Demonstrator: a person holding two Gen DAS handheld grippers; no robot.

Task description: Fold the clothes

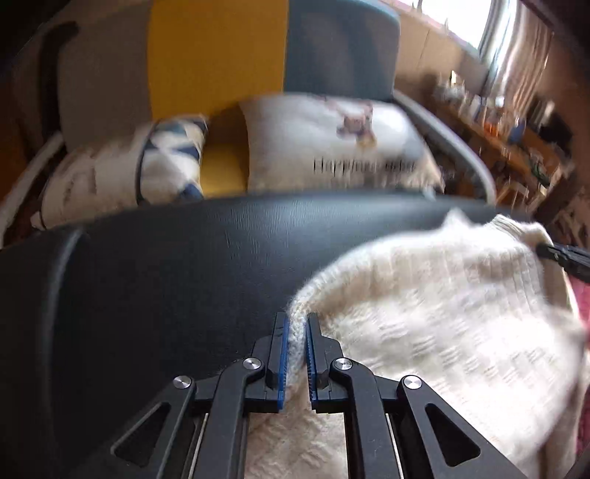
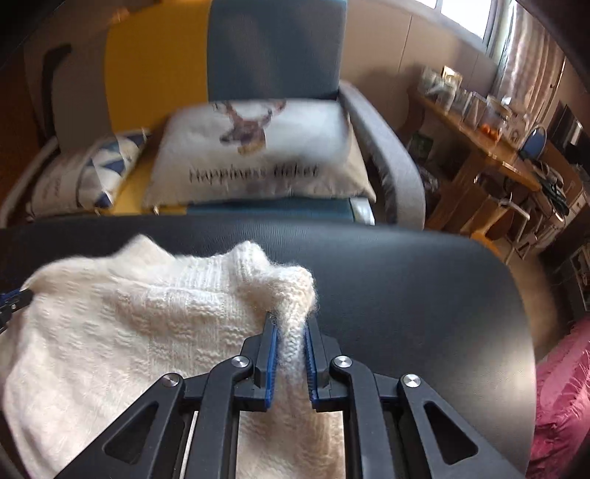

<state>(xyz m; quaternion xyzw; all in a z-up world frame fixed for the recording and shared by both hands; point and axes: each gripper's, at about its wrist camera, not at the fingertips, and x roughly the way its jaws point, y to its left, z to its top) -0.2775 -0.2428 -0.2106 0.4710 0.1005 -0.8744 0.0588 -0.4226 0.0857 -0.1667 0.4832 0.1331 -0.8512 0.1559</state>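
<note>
Sweater (image 2: 155, 324) between both hand-held grippers' jaws

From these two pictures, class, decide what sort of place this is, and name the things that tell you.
Probably a living room at home. A sofa holds a printed cushion, a wooden table crowded with small items stands by a curtained window, and a white knitted sweater lies on a black table.

Cushioned sofa (image 2: 273, 55) behind black table (image 2: 424, 280); cluttered wooden desk (image 2: 490, 147), bright window (image 2: 464, 14).
</note>
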